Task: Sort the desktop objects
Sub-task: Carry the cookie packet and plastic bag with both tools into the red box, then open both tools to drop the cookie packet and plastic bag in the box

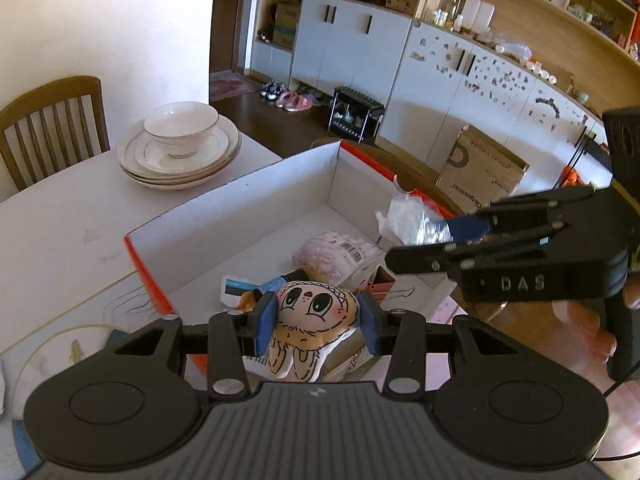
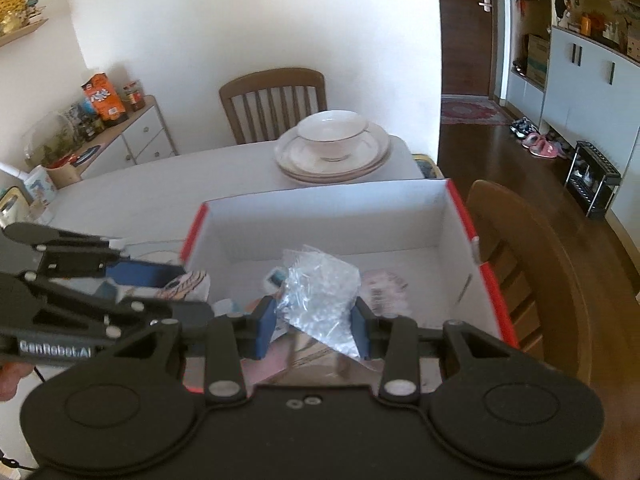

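My left gripper is shut on a small plush toy with a cartoon face and holds it over the near end of a white cardboard box with orange-red edges. My right gripper is shut on a clear plastic bag of small white bits and holds it above the same box. The right gripper also shows in the left wrist view, with the bag at its tips. The left gripper shows in the right wrist view at the box's left edge. A pink printed packet and a small card lie in the box.
A stack of white plates with a bowl on top stands on the white table behind the box. Wooden chairs stand at the far side and to the right. A sideboard with jars is at the left.
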The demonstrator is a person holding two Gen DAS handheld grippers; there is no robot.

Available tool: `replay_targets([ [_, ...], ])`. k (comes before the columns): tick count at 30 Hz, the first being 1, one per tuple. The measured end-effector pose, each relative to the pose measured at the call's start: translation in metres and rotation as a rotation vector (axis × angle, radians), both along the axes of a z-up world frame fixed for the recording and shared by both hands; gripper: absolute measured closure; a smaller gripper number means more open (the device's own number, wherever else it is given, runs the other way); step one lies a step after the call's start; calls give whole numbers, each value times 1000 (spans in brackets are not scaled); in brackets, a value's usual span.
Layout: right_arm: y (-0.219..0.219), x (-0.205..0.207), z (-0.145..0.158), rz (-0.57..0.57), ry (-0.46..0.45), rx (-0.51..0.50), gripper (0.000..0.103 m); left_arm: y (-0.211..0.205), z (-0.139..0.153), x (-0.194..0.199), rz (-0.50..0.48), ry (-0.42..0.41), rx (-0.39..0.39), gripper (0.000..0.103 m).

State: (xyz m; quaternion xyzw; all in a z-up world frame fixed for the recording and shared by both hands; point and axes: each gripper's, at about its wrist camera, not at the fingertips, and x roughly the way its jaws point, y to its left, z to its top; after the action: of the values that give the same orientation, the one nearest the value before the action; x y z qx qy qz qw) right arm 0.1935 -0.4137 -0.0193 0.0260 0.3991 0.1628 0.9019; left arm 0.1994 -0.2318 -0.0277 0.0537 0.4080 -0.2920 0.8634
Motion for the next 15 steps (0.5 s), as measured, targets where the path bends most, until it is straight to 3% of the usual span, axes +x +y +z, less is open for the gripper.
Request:
replay_targets([
  [6, -7, 32, -11, 8, 26, -1, 65, -17, -18, 23, 18, 30, 38, 61],
  [15, 15, 77, -37, 48, 56, -67, 65, -29, -44, 48, 44, 68, 100, 61],
])
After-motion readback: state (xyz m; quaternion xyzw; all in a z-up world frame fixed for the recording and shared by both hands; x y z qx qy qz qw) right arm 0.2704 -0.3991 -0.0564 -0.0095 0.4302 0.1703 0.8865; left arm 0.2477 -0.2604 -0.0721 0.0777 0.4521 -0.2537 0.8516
